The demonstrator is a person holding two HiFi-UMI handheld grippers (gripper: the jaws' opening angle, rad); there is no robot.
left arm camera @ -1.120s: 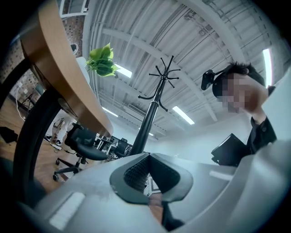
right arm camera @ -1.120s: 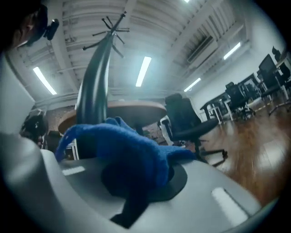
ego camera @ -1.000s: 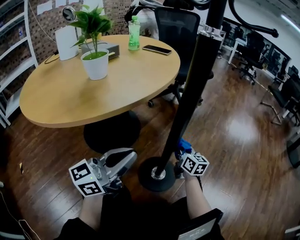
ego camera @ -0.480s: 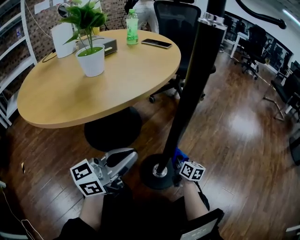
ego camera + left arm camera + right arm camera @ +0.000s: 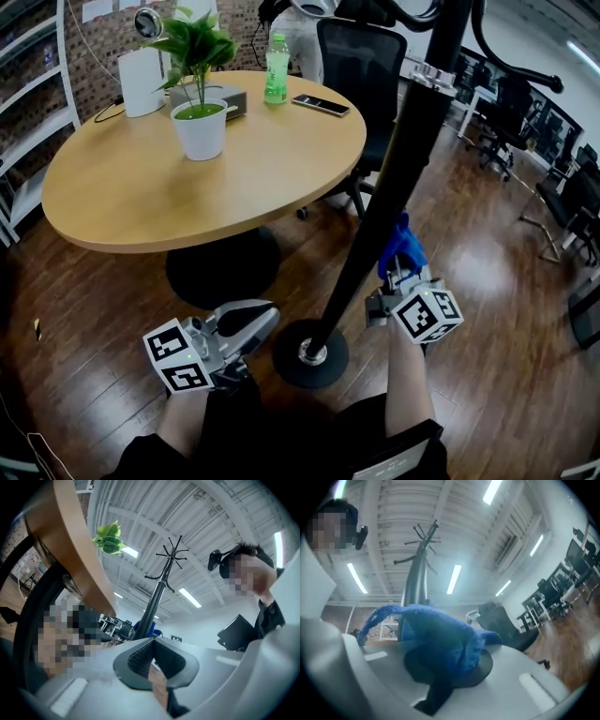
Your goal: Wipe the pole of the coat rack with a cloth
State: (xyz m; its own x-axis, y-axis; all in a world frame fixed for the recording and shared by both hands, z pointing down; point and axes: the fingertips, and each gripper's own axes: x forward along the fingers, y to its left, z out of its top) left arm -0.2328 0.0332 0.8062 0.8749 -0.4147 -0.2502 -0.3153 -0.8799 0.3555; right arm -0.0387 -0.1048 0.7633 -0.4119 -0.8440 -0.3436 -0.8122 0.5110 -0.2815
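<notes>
Dark polished wood flooring (image 5: 487, 281) spreads under us, with a round light-wood table (image 5: 141, 234) ahead carrying a white pot with a green plant (image 5: 202, 129), a green plastic bottle (image 5: 276, 67) and a dark flat phone (image 5: 320, 104). A black office chair (image 5: 361, 66) stands behind the table.

Between our two grippers rises the black metal pole of the coat rack (image 5: 384, 197), planted in its round black base (image 5: 309, 354). Our right gripper (image 5: 397, 278) is to the pole's right, above the base, its jaws pinching a fuzzy blue cloth (image 5: 401, 246). The cloth bunches over the jaw tips and, from the head view, seems to rest against the pole's right side.

Our left gripper (image 5: 262, 317) hangs low near the floor, left of the base and apart from the pole. Its jaws are pressed together with nothing between them.
</notes>
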